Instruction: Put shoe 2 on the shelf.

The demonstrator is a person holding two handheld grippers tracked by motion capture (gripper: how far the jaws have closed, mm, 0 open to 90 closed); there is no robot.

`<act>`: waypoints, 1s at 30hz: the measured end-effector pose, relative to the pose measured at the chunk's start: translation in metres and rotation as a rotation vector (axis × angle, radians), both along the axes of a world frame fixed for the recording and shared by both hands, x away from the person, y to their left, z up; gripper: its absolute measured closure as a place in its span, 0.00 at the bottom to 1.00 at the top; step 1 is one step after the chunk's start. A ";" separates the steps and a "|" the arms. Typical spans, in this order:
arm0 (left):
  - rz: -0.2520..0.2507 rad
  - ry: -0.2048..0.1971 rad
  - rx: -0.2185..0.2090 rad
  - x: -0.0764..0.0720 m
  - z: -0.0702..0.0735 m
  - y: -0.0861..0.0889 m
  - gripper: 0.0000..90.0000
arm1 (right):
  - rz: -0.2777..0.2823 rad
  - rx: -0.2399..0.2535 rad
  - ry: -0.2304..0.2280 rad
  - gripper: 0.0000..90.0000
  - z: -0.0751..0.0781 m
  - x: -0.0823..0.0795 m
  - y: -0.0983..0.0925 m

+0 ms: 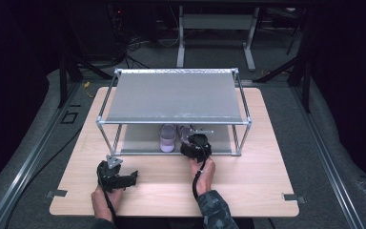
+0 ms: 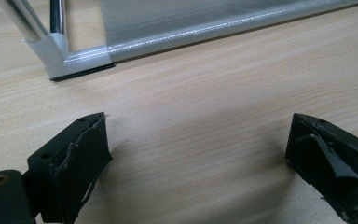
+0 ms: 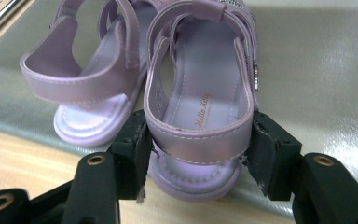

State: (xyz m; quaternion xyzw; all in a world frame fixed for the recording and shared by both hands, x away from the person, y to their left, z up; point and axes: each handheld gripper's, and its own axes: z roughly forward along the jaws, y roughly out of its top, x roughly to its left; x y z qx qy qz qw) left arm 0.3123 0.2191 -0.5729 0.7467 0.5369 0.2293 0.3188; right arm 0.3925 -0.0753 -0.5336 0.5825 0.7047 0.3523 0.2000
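Sandals sit side by side on the rack's lower shelf. Right hand-held gripper view shows its pads clamped on the right sandal's heel strap, beside the left sandal; from above, the rack's top shelf partly hides both. Left hand-held gripper rests open over the bench, near a rack corner

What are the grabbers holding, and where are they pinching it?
The right gripper pinches one purple sandal by its heel strap, a jaw on each side. The left gripper is open over the table, holding nothing.
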 end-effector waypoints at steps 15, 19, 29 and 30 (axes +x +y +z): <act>0.000 -0.001 0.000 0.000 0.000 0.000 0.07 | 0.057 0.025 0.008 0.51 0.000 -0.003 -0.006; 0.000 -0.001 0.001 0.000 0.000 0.000 0.07 | 0.072 0.016 -0.006 0.56 0.000 -0.001 0.000; 0.000 -0.001 0.001 0.000 0.000 0.000 0.07 | 0.082 0.015 -0.033 0.56 0.000 0.007 0.000; 0.003 -0.003 -0.002 0.000 0.000 0.000 0.07 | 0.092 0.020 -0.024 0.55 -0.001 0.008 -0.001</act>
